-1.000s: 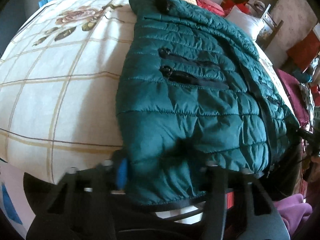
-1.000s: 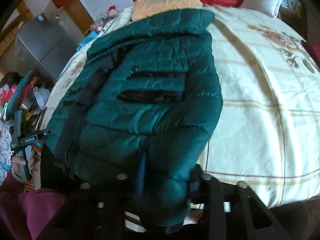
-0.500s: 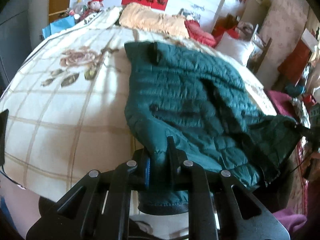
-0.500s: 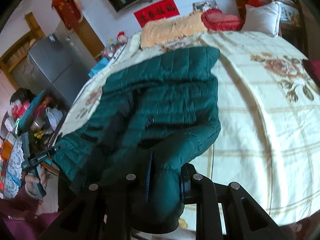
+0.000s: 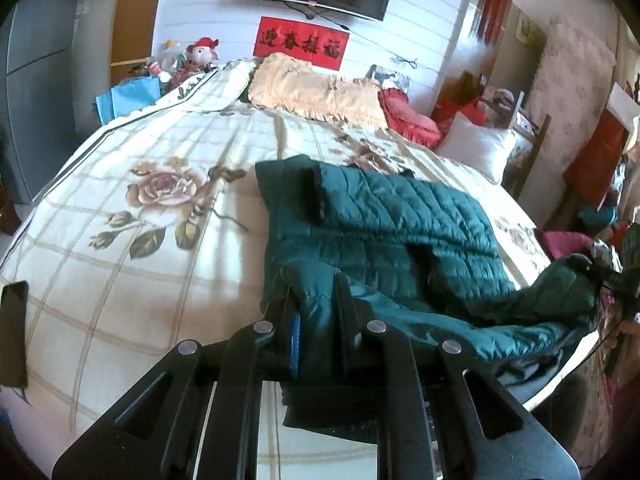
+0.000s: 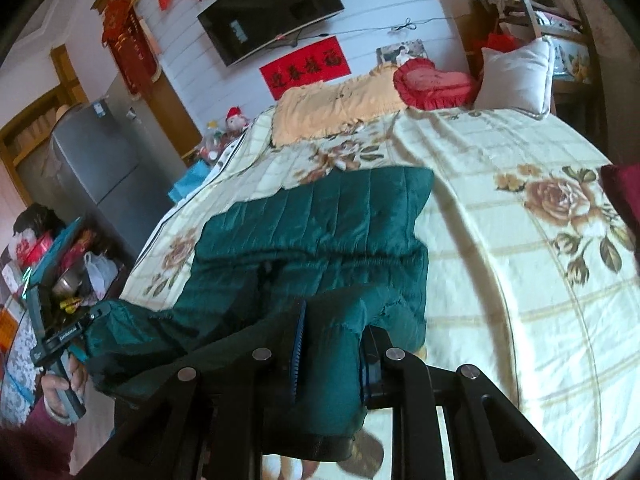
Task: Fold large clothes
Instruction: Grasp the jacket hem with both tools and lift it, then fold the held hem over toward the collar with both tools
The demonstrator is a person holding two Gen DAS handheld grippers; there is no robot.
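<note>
A dark green quilted jacket lies across the floral bedspread. My left gripper is shut on the jacket's near bottom corner and holds it lifted above the bed edge. My right gripper is shut on the other bottom corner of the jacket. The hem hangs stretched between the two grippers, raised off the bed. The right gripper shows at the right edge of the left wrist view, and the left gripper at the left of the right wrist view.
A peach blanket, a red heart cushion and a white pillow lie at the bed's head. A black phone lies on the bed's left edge. A grey fridge and cluttered shelves stand at the side.
Both grippers closed on the jacket's bottom corners and lifted them up, raising the hem off the bed. The views tilted up toward the headboard and wall.
</note>
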